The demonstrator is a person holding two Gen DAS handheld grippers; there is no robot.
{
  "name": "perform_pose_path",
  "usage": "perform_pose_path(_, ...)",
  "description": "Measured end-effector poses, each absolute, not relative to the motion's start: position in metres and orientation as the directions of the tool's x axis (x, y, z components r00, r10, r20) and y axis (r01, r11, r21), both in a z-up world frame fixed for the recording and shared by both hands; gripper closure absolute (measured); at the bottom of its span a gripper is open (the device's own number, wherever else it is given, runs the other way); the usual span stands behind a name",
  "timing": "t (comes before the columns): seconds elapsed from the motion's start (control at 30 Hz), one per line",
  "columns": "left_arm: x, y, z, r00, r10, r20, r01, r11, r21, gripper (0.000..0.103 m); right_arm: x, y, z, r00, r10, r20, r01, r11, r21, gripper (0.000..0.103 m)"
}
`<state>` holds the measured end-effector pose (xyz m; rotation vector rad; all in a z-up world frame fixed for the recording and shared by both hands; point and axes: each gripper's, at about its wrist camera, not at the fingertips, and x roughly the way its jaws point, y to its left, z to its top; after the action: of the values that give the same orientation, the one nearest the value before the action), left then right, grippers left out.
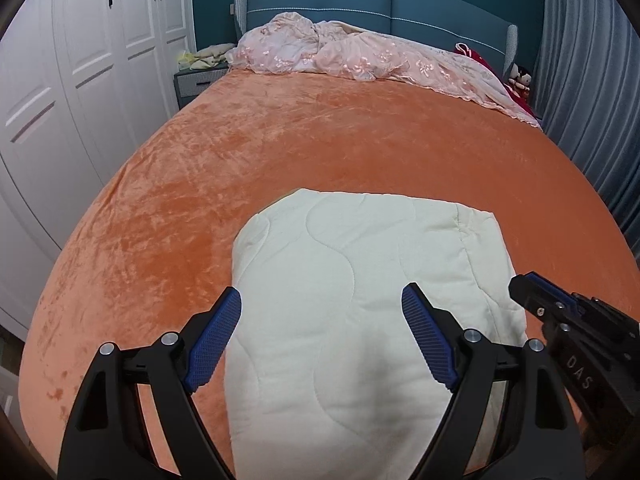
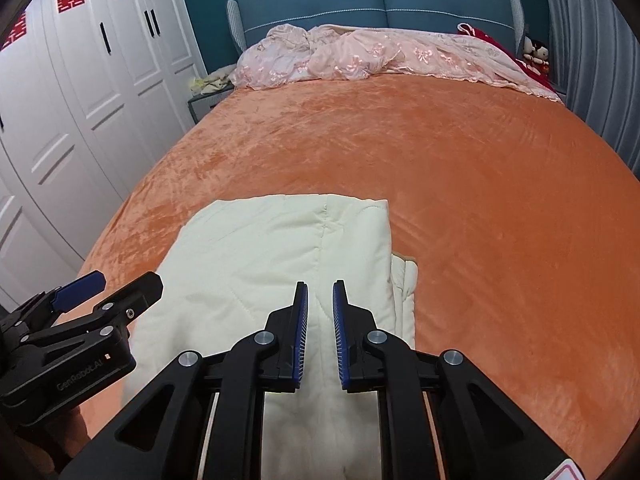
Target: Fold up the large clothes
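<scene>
Left wrist view looks along the left gripper, whose jaws stand wide apart and hold nothing; its two blue pads sit above the near part of the quilt, one over the left edge of it and one over the right half. This cream quilt is folded into a thick rectangle with wavy stitching, and it lies flat on the orange bed, in the near part, a bit toward the foot end. At the right edge of the same view the right gripper comes in from the side, beside the right border of the quilt. Right wrist view shows the right gripper with its jaws nearly together, only a narrow gap between the blue pads; the gap is over a seam of the quilt, but whether fabric is pinched there I cannot tell. On the right side of the quilt some folded layers stick out from under the top layer. The left gripper appears at the left, above the left edge of the quilt, jaws apart. At the head of the bed a crumpled pink cover lies against the blue headboard, with something red at its right end. A white wardrobe with red paper signs stands at the left, and a nightstand is beside the bed.
</scene>
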<state>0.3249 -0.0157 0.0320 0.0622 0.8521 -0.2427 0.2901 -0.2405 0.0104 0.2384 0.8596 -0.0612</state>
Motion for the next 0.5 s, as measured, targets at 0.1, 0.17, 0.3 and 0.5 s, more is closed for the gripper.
perform_pose_path(0.1,0.345,-0.023,0.006,0.617,-0.165,-0.769,0.227,0.973,-0.027,0.023,0.313,-0.241,-0.014,0.621,0.015,-0.784,0.167,0.974,0.15,0.092)
perform_pose_path(0.17,0.354,-0.025,-0.013,0.61,-0.143,-0.78,0.224,0.975,-0.003,0.023,0.325,-0.243,-0.031,0.603,-0.014,-0.798,0.184,0.975,0.122,0.092)
perform_pose_path(0.3,0.363,-0.026,-0.042,0.605,-0.138,-0.784,0.209,0.978,-0.011,0.016,0.34,-0.256,-0.072,0.552,-0.014,-0.834,0.221,0.966,0.13,0.096)
perform_pose_path(0.5,0.366,-0.032,-0.066,0.652,-0.133,-0.746,0.192,0.981,-0.006,0.007,0.342,-0.267,-0.102,0.572,0.014,-0.82,0.255,0.947,0.194,0.097)
